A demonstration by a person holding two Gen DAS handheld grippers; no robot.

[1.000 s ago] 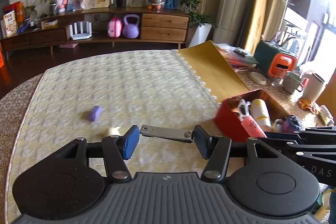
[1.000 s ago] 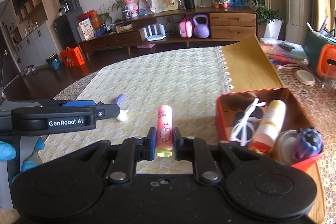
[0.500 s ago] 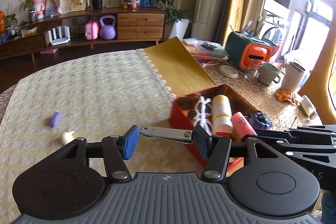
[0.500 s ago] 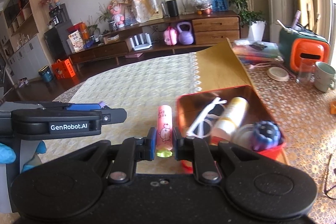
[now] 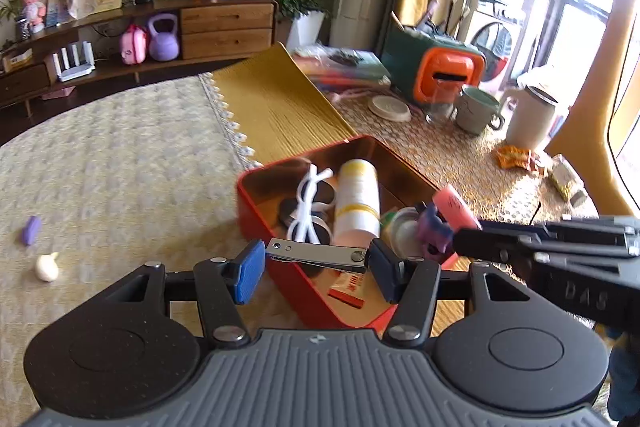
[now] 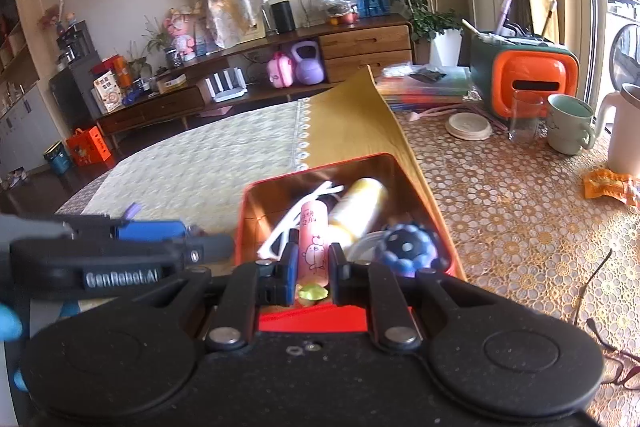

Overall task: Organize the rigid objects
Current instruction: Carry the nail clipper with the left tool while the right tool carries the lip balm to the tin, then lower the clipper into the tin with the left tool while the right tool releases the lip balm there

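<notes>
A red tin box (image 5: 256,211) (image 6: 280,183) stands on the table with white glasses (image 5: 310,195), a yellow-and-white bottle (image 5: 357,199) (image 6: 360,203) and a purple ball (image 6: 408,247) inside. My left gripper (image 5: 316,259) is shut on a silver nail clipper (image 5: 316,253), held crosswise over the box's near-left rim. My right gripper (image 6: 313,263) is shut on a pink tube (image 6: 314,239) (image 5: 456,205), held over the box's near edge. A purple piece (image 5: 31,230) and a small white piece (image 5: 47,267) lie on the cloth at the left.
A cream tablecloth (image 5: 120,155) with a folded gold edge (image 5: 276,111) covers the table. To the right stand an orange-and-green case (image 6: 528,75), a glass (image 6: 526,121), a green mug (image 6: 570,125), a white jug (image 6: 624,135) and a round lid (image 6: 468,125).
Both grippers have moved right, from over the cloth to over the red box, each still holding its object. The purple and white pieces have fallen behind at the left.
</notes>
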